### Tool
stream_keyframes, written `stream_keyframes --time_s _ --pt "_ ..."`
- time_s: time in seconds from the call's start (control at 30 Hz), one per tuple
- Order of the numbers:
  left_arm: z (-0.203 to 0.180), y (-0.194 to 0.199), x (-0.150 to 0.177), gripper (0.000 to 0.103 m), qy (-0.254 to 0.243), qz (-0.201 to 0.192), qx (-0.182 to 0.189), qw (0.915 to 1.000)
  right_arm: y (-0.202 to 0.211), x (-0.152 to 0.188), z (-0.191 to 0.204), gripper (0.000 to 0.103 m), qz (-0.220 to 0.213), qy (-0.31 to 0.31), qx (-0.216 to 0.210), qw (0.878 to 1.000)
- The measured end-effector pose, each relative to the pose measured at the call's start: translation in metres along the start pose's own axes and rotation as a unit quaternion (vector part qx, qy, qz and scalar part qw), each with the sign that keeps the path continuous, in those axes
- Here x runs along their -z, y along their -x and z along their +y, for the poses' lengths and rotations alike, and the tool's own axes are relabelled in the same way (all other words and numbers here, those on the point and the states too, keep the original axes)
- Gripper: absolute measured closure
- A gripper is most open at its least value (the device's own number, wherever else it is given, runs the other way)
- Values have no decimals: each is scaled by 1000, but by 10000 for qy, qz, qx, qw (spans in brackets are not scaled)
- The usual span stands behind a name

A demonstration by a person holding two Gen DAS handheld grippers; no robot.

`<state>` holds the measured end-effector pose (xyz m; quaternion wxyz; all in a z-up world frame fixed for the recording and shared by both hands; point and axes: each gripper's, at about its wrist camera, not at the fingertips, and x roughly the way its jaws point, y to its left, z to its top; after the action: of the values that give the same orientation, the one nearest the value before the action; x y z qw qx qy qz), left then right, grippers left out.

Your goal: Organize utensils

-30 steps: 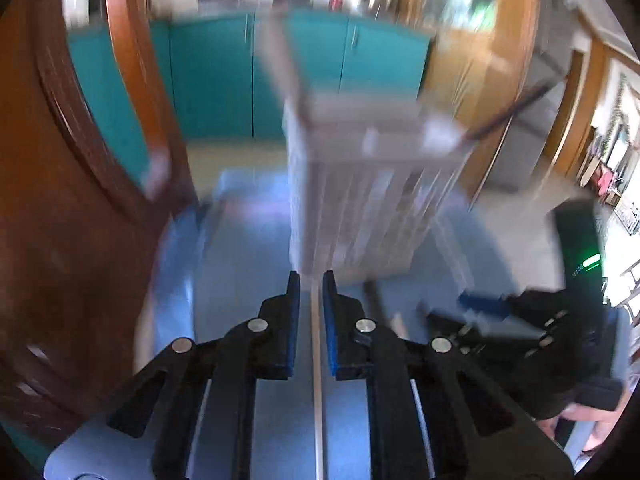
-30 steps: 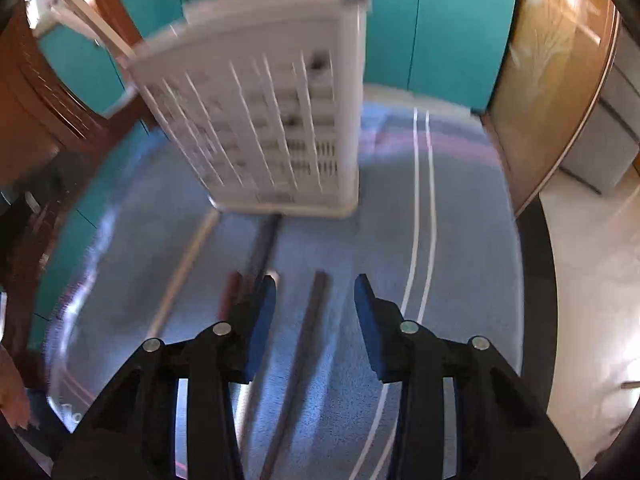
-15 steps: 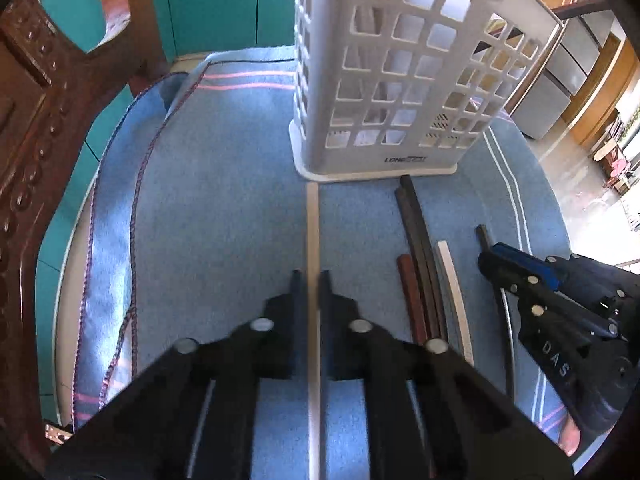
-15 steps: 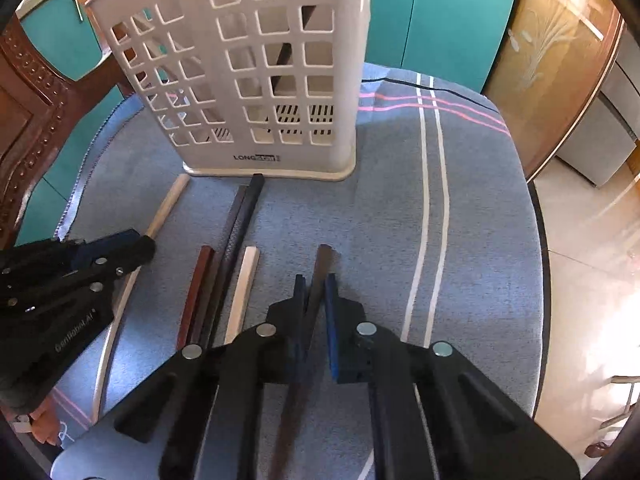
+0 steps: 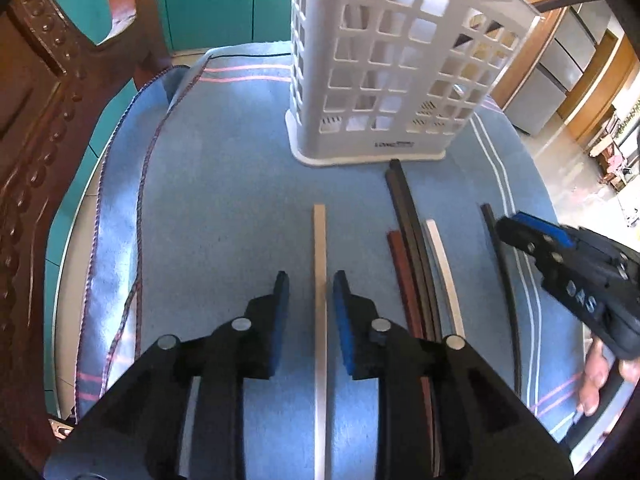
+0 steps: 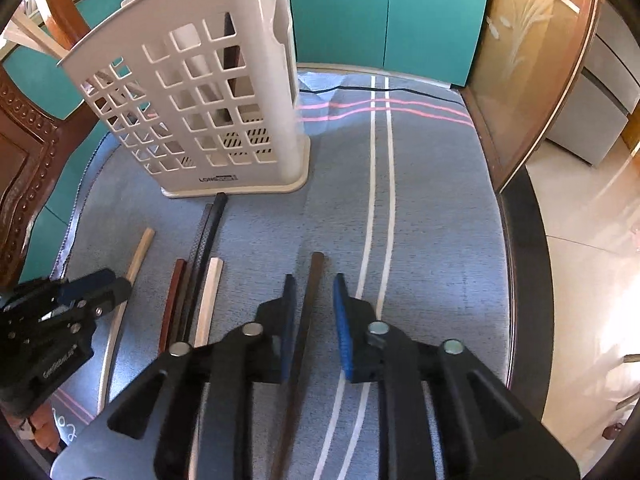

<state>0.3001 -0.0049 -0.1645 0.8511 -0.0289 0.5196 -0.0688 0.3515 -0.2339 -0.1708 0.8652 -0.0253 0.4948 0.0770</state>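
A white lattice utensil basket (image 5: 400, 68) stands upright on the blue cloth; it also shows in the right wrist view (image 6: 200, 100) with dark sticks inside. My left gripper (image 5: 311, 280) is open, its jaws on either side of a pale chopstick (image 5: 319, 264) lying on the cloth. My right gripper (image 6: 314, 284) is open, its jaws astride a dark brown chopstick (image 6: 312, 292). Between them lie a red-brown stick (image 5: 404, 276), a black pair (image 5: 408, 216) and a white stick (image 5: 442, 264).
The blue striped cloth (image 6: 420, 200) covers a round table. A carved wooden chair (image 5: 40, 128) stands at the left. Teal cabinets (image 6: 380, 12) lie behind. The table edge and tiled floor (image 6: 580, 240) are at the right.
Both grippers were shut on their chopsticks half a second ago; both have opened, and the sticks lie on the cloth. Both have pulled back a little from the basket.
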Motion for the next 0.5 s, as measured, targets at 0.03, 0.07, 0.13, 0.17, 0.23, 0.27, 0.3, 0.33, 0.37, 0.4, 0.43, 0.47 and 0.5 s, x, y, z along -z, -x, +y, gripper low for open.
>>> stream_keyframes --time_s 0.03,0.07,0.13,0.17,0.23,0.27,0.3,0.33,0.37,0.4,0.43,0.47,0.5 --pt "1 -4 -3 79 3 4 -36 10000 -2 0 0 77 21 7 22 10000" --pt "-1 -6 -6 78 -18 -35 -85 10000 -4 -2 -2 76 41 17 34 10000" --pt "-5 -9 -9 78 -75 -78 -205 9997 -6 4 3 76 95 80 55 9999" --pt "-7 -10 -10 78 -109 -102 -274 9995 -7 5 6 77 118 121 61 9998" --pt "-11 -11 -11 78 -171 -123 -374 9991 -9 3 7 76 144 177 64 9997" --pt "-14 -12 -12 78 -193 -129 -402 9989 -10 4 9 77 158 212 67 9996" --pt "-17 -12 -12 78 -220 -139 -421 9988 -10 5 10 77 167 229 68 9996" --pt "-19 -13 -13 78 -238 -146 -426 9987 -11 6 11 77 177 241 75 9995" --pt "-21 -15 -15 77 -244 -145 -422 9987 -12 6 11 77 188 251 85 9995" --pt "-21 -15 -16 78 -240 -143 -397 9988 -13 6 11 77 195 252 86 9995" --pt "-22 -16 -17 78 -237 -143 -382 9989 -13 6 10 76 198 247 85 9995" --pt "-22 -16 -17 77 -233 -145 -356 9990 -14 6 9 76 190 242 86 9995" --pt "-19 -15 -16 78 -236 -147 -342 9990 -15 4 9 77 188 235 90 9995"
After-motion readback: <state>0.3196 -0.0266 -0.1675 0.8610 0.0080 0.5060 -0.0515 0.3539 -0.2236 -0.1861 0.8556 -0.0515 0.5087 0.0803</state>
